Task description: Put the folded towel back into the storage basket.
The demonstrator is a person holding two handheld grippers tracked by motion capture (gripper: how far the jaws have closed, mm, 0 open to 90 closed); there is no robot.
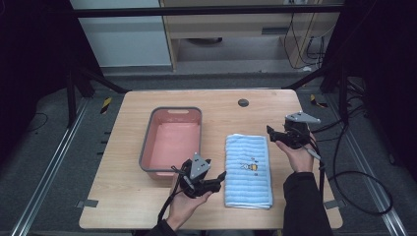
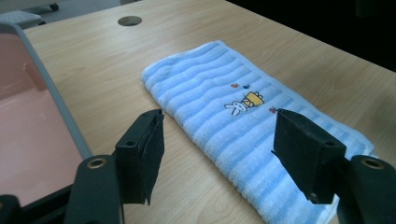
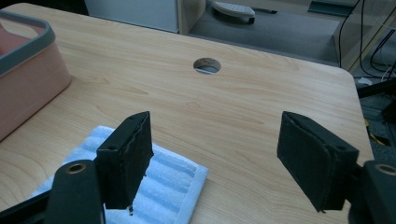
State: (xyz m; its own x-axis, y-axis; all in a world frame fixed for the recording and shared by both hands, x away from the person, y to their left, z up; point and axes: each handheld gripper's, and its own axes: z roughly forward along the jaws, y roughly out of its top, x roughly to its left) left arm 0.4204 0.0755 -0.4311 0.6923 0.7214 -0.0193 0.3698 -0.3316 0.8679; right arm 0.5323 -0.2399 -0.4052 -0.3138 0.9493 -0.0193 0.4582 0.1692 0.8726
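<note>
Beside the towel (image 1: 249,169), both grippers wide-jawed.

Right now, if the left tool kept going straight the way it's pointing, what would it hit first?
Most likely the folded blue striped towel. The left tool points across the table with its jaws open and nothing between them, aimed at the towel's near long edge. It seems to hang slightly above the wood, so depth is uncertain.

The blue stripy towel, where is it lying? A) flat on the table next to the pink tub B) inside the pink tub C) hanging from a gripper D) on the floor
A: the high view shows the folded blue towel flat on the wooden table, to the right of the pink tub and apart from it, with no gripper holding it.
</note>
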